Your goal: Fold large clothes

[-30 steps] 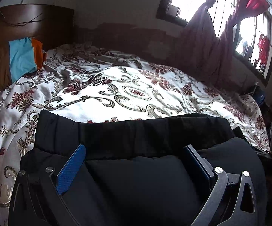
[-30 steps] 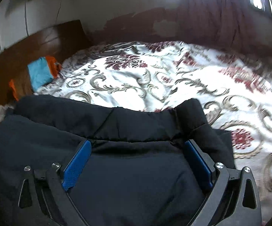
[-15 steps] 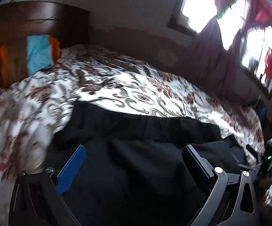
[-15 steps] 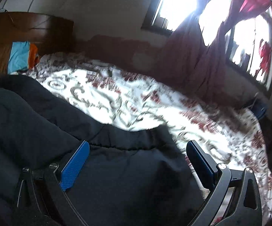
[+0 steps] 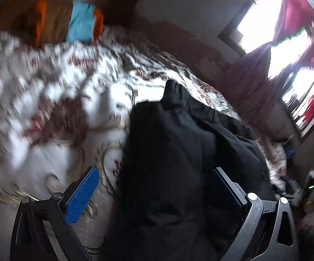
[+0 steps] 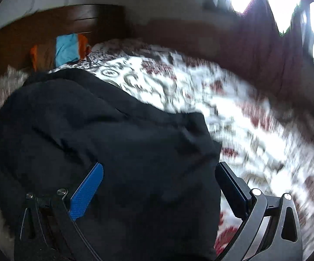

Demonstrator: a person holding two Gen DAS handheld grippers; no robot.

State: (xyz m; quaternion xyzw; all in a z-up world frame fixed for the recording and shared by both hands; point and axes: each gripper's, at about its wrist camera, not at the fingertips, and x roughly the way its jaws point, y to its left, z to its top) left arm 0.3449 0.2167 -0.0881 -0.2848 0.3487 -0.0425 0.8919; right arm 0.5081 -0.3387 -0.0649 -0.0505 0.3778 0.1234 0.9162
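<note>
Both tools, left (image 5: 154, 193) and right (image 6: 159, 191), spread wide over black garment (image 5: 178, 152) on floral bedspread (image 5: 48, 108).

Home bedroom — bed (image 5: 48, 100), wooden headboard (image 6: 48, 32), curtained window (image 5: 287, 50).

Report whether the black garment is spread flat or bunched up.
Bunched up: the black garment hangs in thick rumpled folds over the floral bedspread, narrow rather than laid out flat.

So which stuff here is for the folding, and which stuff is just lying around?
For the folding:
- black garment, lying on the bedspread
- left gripper, open
- right gripper, open

Just there:
- flowered bedspread
- orange and blue pillow by the headboard
- curtains at the window
</note>
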